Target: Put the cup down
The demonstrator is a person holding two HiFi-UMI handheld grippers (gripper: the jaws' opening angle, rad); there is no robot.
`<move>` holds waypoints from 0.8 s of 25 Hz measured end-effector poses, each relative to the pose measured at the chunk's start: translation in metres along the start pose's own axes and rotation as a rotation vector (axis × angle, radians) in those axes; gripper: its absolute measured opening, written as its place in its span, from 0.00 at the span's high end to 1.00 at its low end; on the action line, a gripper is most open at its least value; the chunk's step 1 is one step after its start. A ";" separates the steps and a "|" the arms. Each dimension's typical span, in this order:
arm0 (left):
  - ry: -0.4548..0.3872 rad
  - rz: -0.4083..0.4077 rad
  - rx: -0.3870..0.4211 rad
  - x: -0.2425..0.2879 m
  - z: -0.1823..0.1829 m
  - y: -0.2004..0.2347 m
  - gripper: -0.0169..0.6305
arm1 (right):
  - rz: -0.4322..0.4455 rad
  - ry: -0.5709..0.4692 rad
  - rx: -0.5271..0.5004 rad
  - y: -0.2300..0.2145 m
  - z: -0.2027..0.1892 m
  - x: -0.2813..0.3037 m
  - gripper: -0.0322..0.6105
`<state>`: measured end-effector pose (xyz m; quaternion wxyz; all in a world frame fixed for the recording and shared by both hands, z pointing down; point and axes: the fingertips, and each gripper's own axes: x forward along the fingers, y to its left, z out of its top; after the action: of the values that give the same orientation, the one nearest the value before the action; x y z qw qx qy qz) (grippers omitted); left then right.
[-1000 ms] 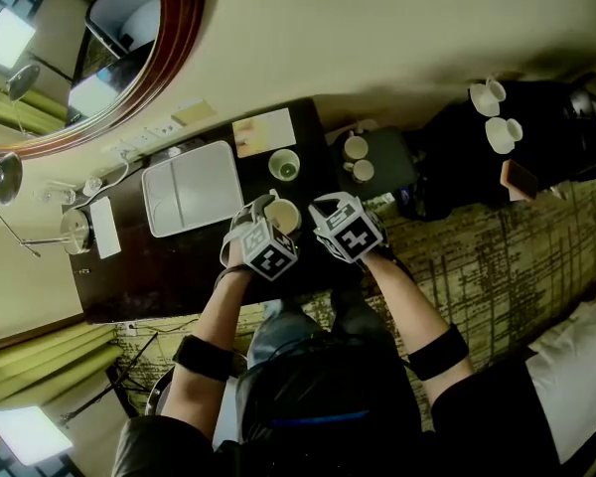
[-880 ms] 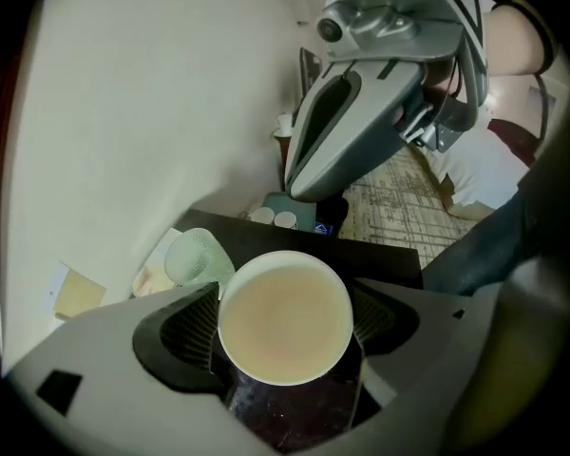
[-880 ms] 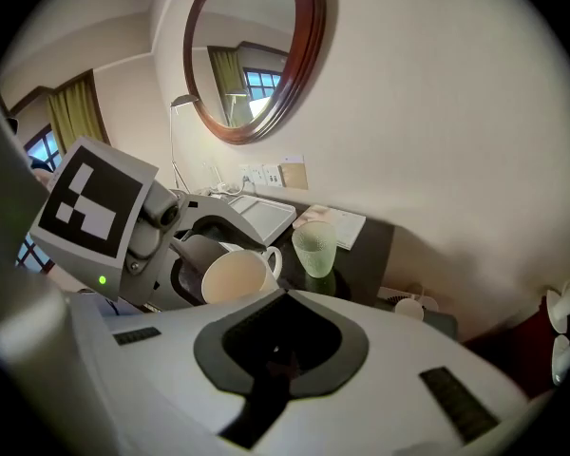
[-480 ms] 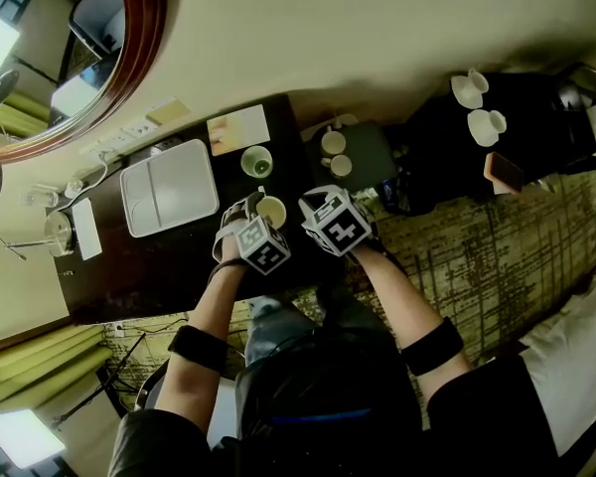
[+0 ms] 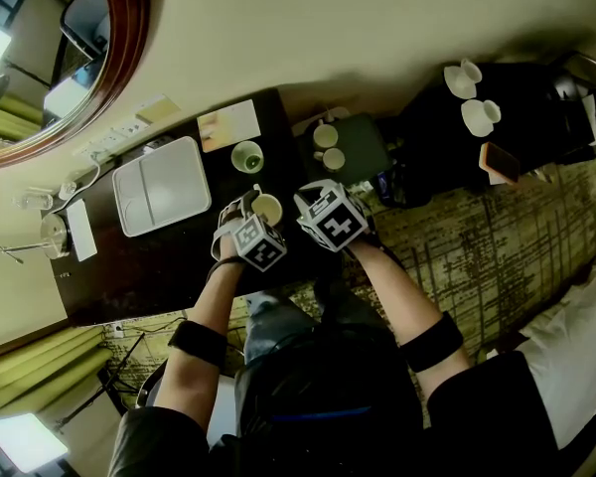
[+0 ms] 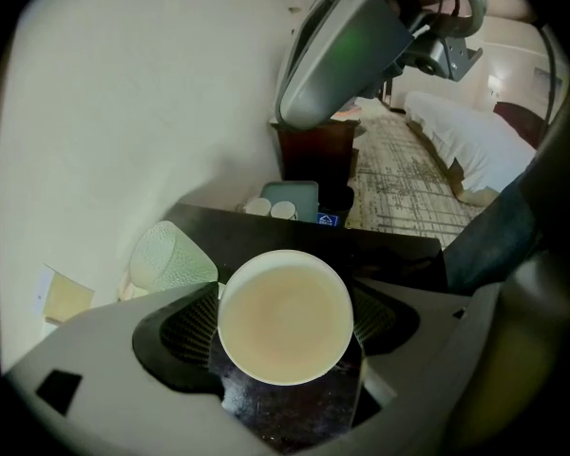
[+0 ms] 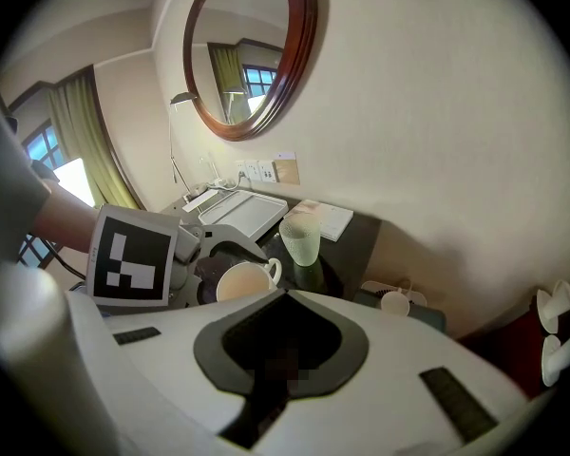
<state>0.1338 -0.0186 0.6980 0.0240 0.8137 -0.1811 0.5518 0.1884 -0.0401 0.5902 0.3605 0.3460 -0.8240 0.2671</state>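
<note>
Left gripper view looks down into the white cup point(image 6: 285, 313), pale inside facing up, clamped between the ribbed pads point(image 6: 183, 323) of the left gripper point(image 6: 285, 345) over the dark table point(image 6: 399, 245); whether its base touches the tabletop cannot be told. A green textured glass point(image 6: 171, 255) stands just beyond the cup, to its left. The right gripper point(image 7: 283, 340) hovers beside the left one, jaws pressed together with nothing in them. A white tray point(image 5: 162, 186) lies further left on the table.

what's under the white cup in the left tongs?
Glossy dark table shows just below the white cup. The cup's body covers its base, so contact with the table can't be seen.
</note>
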 end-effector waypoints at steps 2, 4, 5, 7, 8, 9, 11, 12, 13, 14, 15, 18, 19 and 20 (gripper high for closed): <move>0.001 -0.002 0.001 0.003 -0.002 -0.001 0.34 | -0.004 -0.003 -0.003 -0.001 0.000 -0.001 0.94; -0.003 0.000 -0.002 0.003 -0.003 0.000 0.34 | -0.003 -0.001 -0.001 0.000 -0.001 -0.001 0.94; -0.005 0.002 -0.006 0.003 -0.003 0.001 0.34 | 0.000 0.004 0.004 0.001 -0.003 -0.001 0.94; -0.013 0.008 -0.019 0.003 -0.004 0.002 0.33 | -0.001 0.006 0.005 0.002 -0.004 -0.001 0.94; -0.022 0.008 -0.029 0.002 -0.003 0.002 0.33 | -0.005 0.002 0.000 0.002 -0.003 -0.002 0.94; -0.035 0.004 -0.038 0.000 -0.001 0.001 0.32 | -0.012 0.001 -0.003 0.000 -0.003 -0.002 0.94; -0.051 -0.001 -0.048 -0.006 0.002 0.001 0.24 | -0.020 0.009 -0.003 -0.002 -0.007 0.000 0.94; -0.054 0.000 -0.046 -0.010 0.003 0.001 0.24 | -0.015 0.009 -0.001 -0.001 -0.005 -0.001 0.94; -0.054 0.003 -0.042 -0.014 0.004 0.002 0.24 | -0.010 0.005 -0.001 0.001 -0.002 -0.002 0.94; -0.053 0.009 -0.037 -0.019 0.004 0.004 0.24 | -0.006 0.004 0.000 0.003 0.000 -0.003 0.94; -0.052 0.016 -0.032 -0.024 0.004 0.006 0.24 | -0.001 0.005 0.004 0.003 0.001 -0.003 0.94; -0.066 0.036 -0.045 -0.043 0.005 0.013 0.24 | -0.004 -0.011 0.002 0.003 0.006 -0.004 0.94; -0.082 0.034 -0.066 -0.051 0.006 0.015 0.24 | -0.006 -0.018 0.002 0.003 0.009 -0.005 0.94; -0.100 0.032 -0.090 -0.060 0.008 0.017 0.24 | -0.006 -0.024 0.006 0.004 0.010 -0.006 0.94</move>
<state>0.1157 -0.0207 0.6379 0.0423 0.8354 -0.2197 0.5020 0.1841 -0.0425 0.5786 0.3506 0.3526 -0.8264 0.2644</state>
